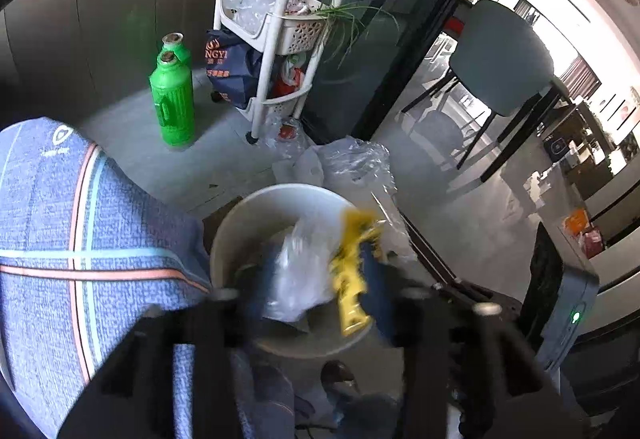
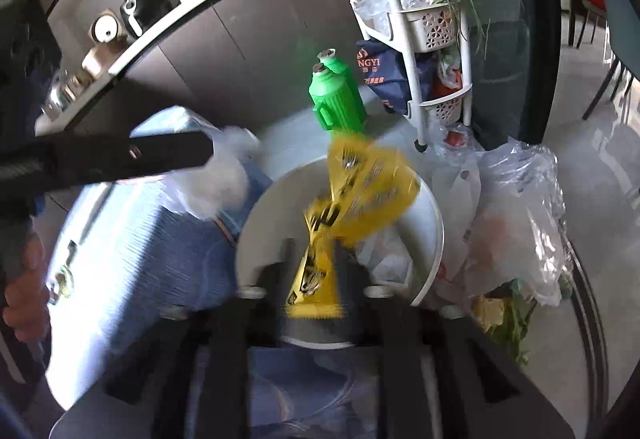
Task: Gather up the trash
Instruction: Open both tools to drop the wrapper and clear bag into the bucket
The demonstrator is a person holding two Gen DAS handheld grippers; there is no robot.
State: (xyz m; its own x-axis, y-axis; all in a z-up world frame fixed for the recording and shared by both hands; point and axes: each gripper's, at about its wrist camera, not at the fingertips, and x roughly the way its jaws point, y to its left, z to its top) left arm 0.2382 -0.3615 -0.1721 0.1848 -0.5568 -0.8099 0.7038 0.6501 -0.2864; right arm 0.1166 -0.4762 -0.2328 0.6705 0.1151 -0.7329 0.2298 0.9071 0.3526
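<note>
Yellow, blurred wrapper (image 2: 320, 271) hangs between the spread fingers of the right gripper (image 2: 312, 259); whether the fingers touch it is hard to tell. Its long axis runs from these fingers up over the white bin (image 2: 434, 235). The left gripper (image 1: 312, 291) has its fingers apart around a clear plastic bag (image 1: 300, 279), above the same bin. The bin's bottom is hidden.
</note>
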